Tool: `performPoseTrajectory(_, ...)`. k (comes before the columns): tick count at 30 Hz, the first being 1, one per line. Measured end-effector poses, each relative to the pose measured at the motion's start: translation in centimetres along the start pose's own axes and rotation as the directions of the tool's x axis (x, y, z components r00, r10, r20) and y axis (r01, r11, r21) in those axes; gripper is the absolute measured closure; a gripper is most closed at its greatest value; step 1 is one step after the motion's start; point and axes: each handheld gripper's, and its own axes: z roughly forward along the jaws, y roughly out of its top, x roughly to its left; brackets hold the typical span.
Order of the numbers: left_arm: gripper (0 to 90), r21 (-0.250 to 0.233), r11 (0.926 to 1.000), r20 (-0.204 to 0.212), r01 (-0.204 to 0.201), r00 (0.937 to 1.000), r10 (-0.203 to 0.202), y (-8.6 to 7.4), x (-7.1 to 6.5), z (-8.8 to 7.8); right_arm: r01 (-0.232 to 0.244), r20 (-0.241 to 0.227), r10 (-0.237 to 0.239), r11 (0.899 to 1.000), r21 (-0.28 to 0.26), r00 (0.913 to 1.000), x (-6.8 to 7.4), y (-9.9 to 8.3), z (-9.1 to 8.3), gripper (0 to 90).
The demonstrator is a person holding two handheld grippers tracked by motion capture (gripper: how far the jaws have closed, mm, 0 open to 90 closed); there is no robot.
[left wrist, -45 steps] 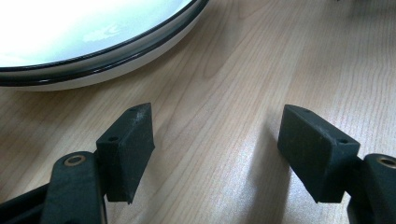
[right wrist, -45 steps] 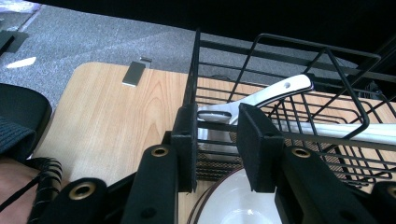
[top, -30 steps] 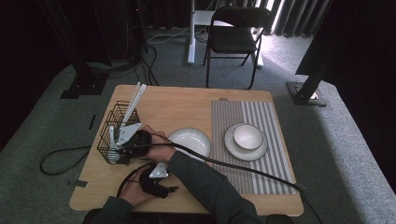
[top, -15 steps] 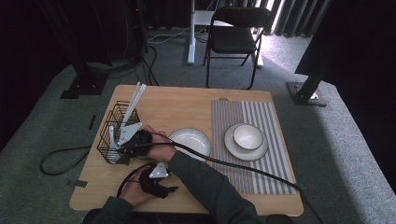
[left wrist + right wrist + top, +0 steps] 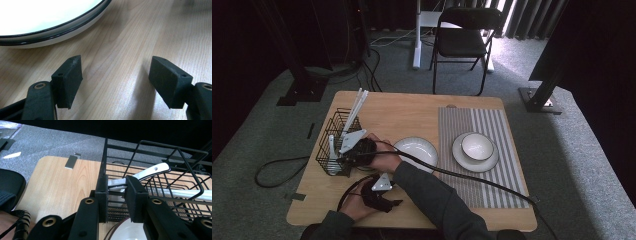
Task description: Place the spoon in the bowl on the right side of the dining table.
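At the desk's left edge, the right gripper (image 5: 117, 195) had just been closing, clamped on a white spoon (image 5: 150, 172) inside the wire basket (image 5: 333, 131), ready to lift. The left gripper (image 5: 115, 80) rested wide open beside the plate (image 5: 50, 22).

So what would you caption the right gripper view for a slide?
Right gripper closed on a white utensil handle in the black wire basket on the light wooden table.
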Motion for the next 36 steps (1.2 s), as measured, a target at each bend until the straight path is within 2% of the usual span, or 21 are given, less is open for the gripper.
performPoseTrajectory(25, 27.4, -0.003, 1.0, 0.001, 0.003, 1.0, -0.003, -0.01, -0.02, 0.02, -0.042, 0.051, 0.043, 0.999, -0.026, 0.9978, -0.46, -0.2, 0.12, 73.1)
performPoseTrajectory(36, 27.4, -0.003, 1.0, 0.0, 0.003, 1.0, -0.003, 0.0, -0.02, 0.02, -0.048, 0.06, 0.05, 0.998, -0.045, 0.997, -0.6, -0.15, 0.03, 73.5)
